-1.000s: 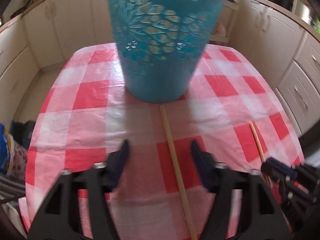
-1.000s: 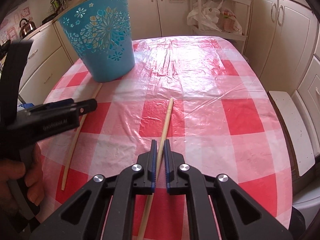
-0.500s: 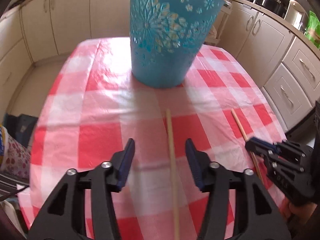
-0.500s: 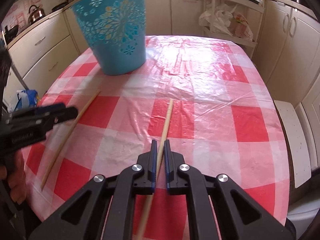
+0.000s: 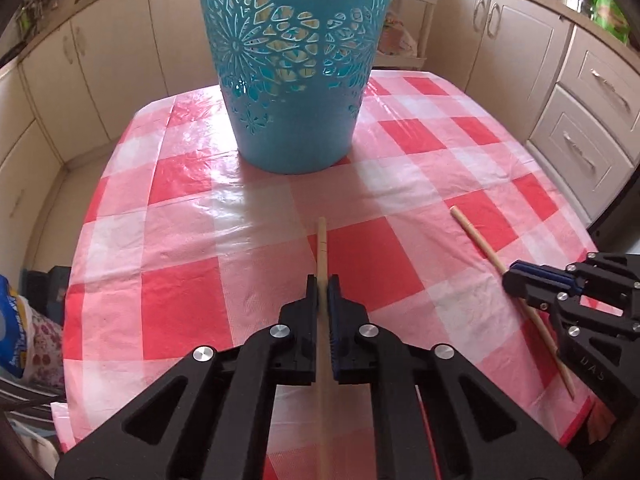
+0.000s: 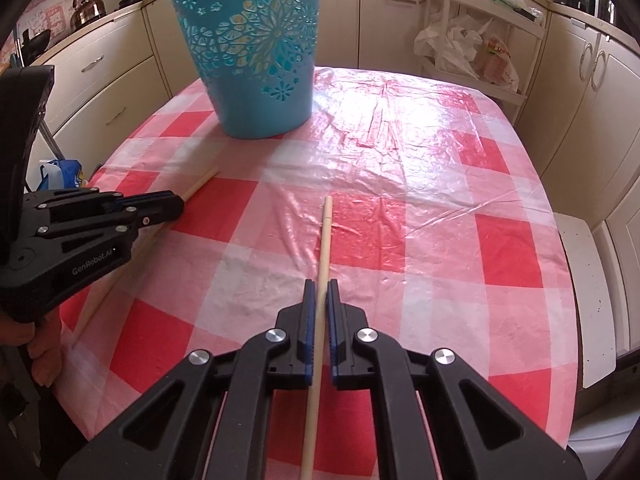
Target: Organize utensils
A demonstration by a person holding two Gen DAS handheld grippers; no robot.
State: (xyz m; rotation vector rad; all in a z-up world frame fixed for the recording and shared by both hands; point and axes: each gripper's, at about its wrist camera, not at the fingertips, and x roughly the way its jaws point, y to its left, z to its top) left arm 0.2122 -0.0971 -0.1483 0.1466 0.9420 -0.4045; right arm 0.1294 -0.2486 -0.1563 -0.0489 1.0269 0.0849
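Two long wooden chopsticks lie on the red and white checked tablecloth (image 5: 180,300). My left gripper (image 5: 322,284) is shut on one chopstick (image 5: 322,248), whose tip points toward the blue cut-out basket (image 5: 296,80). My right gripper (image 6: 320,290) is shut on the other chopstick (image 6: 326,232). In the left wrist view the right gripper (image 5: 516,276) sits at the right on its chopstick (image 5: 476,236). In the right wrist view the left gripper (image 6: 176,206) sits at the left on its chopstick (image 6: 200,186), with the basket (image 6: 256,52) at the far left of the table.
Cream kitchen cabinets (image 5: 580,100) surround the table on all sides. A white rack with plastic bags (image 6: 472,40) stands behind the table. A white board (image 6: 592,300) lies off the right table edge. A bag (image 5: 16,328) lies on the floor at the left.
My left gripper has drawn back from the basket and shut on the chopstick that lay between its open fingers. My right gripper stays shut on its chopstick.
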